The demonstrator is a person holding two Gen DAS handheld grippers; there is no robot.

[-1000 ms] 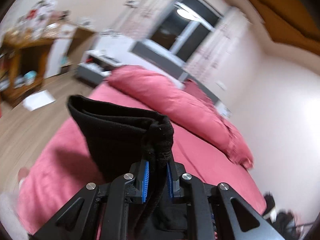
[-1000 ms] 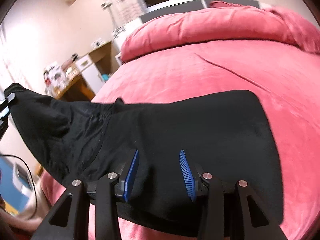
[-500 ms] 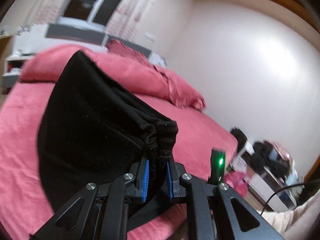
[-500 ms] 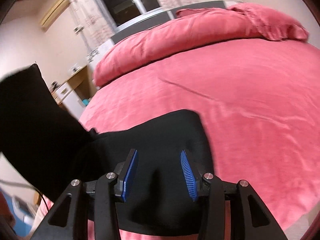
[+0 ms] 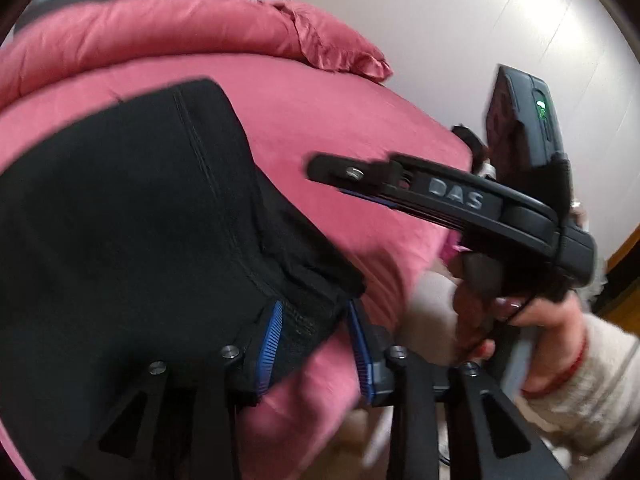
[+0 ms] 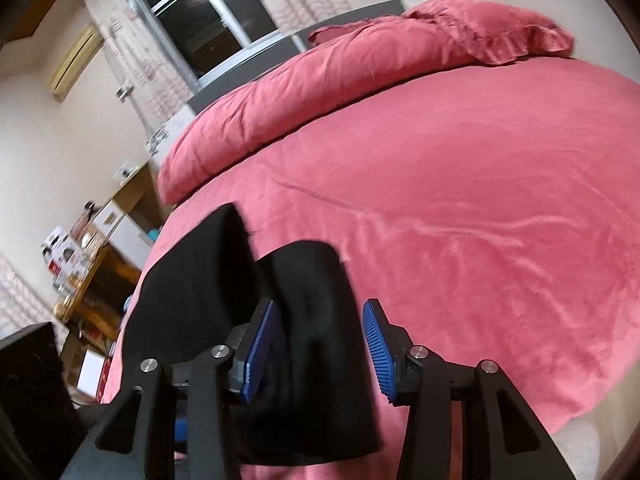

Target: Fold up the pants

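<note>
Left wrist view: one pants piece, black, folded over on the red bed.
Left gripper: spread wide; pants hem between the pads, no grip; clamped shut on it half a second ago.
Right gripper: spread wide over the pants, holding nothing, as before.
Count: two grippers, one bed, one duvet, one pillow.
Right gripper body: seen from the left, hand on its handle.

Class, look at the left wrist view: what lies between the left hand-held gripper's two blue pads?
Black pants fabric and bare pink bed cover lie between the open left hand-held gripper's pads.
</note>
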